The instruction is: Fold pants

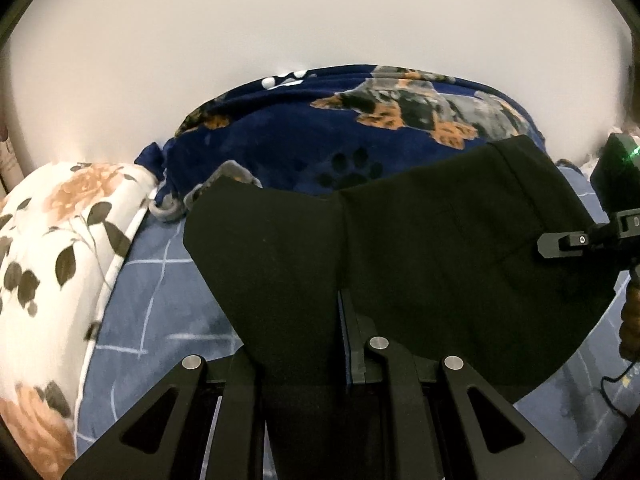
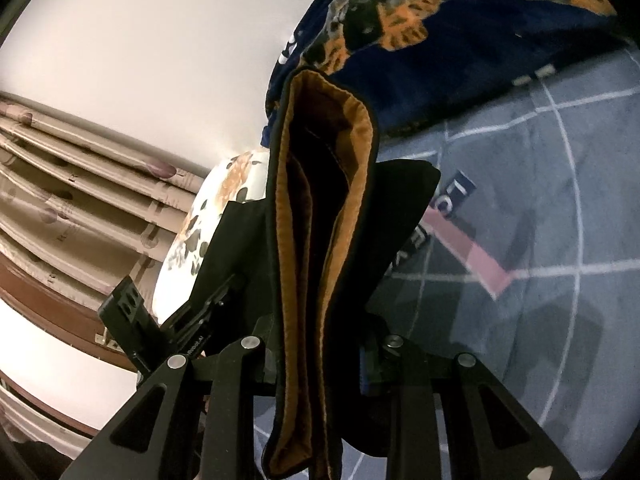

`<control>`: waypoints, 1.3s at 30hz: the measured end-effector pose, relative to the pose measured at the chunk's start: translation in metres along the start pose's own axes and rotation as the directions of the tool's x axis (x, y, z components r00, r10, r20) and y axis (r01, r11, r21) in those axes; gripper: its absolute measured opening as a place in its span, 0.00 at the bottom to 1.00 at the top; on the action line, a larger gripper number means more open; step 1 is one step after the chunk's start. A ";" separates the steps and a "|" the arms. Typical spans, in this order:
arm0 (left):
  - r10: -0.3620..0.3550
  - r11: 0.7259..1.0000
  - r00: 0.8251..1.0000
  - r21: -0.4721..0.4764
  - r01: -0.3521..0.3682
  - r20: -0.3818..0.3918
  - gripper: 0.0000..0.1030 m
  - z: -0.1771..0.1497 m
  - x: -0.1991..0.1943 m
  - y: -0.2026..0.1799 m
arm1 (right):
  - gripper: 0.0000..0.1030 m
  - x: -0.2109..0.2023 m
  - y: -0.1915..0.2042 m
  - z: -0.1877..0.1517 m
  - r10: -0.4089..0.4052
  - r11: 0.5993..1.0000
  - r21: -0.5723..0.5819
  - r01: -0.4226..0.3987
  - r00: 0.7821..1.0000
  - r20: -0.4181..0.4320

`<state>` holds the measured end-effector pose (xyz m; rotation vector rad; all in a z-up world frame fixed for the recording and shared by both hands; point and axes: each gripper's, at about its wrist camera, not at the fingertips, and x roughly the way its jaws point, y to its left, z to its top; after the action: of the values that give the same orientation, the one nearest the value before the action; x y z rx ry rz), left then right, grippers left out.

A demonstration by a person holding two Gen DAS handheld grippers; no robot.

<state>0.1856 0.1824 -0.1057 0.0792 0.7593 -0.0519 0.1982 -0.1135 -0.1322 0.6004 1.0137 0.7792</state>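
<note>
The black pants (image 1: pixel 420 248) hang spread above the bed, stretched between both grippers. My left gripper (image 1: pixel 300 340) is shut on one edge of the cloth, which drapes over and hides its left finger. At the right edge of that view my right gripper (image 1: pixel 560 244) pinches the other end. In the right wrist view the right gripper (image 2: pixel 316 352) is shut on the folded waistband of the pants (image 2: pixel 320 200), whose brown lining faces the camera. The left gripper (image 2: pixel 200 320) shows at the lower left, behind the black cloth.
A blue sheet (image 1: pixel 160 300) with a white grid covers the bed below. A dark blue blanket (image 1: pixel 320 128) with a dog print is bunched at the back by the white wall. A floral pillow (image 1: pixel 60 260) lies on the left. Patterned curtains (image 2: pixel 80 180) hang beyond it.
</note>
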 end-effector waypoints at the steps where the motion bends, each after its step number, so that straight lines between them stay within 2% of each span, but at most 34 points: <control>1: 0.003 1.000 1.000 0.001 -0.003 0.003 0.14 0.002 0.003 0.002 | 0.24 0.002 -0.001 0.003 0.001 1.000 -0.001 -0.001 1.000 0.000; 12: 0.021 0.999 1.000 -0.030 -0.021 0.000 0.14 0.014 0.040 0.025 | 0.24 0.013 -0.013 0.015 0.015 1.000 0.021 -0.015 1.000 0.009; 23: 0.008 0.997 0.999 -0.074 -0.012 -0.048 0.14 0.001 0.073 0.036 | 0.24 0.007 -0.037 0.006 0.003 0.998 0.067 -0.004 1.000 0.005; 33: 0.015 0.998 0.999 -0.063 -0.018 -0.053 0.20 -0.011 0.088 0.039 | 0.24 0.010 -0.050 0.004 -0.076 0.994 0.077 0.074 0.997 0.016; 39: 0.024 0.996 0.999 -0.080 -0.027 -0.031 0.26 -0.019 0.092 0.042 | 0.24 0.010 -0.051 0.000 -0.173 0.984 0.037 0.172 0.984 0.036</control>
<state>0.2427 0.2241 -0.1803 0.0132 0.7898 0.0040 0.2162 -0.1359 -0.1761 0.5467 1.0294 0.5962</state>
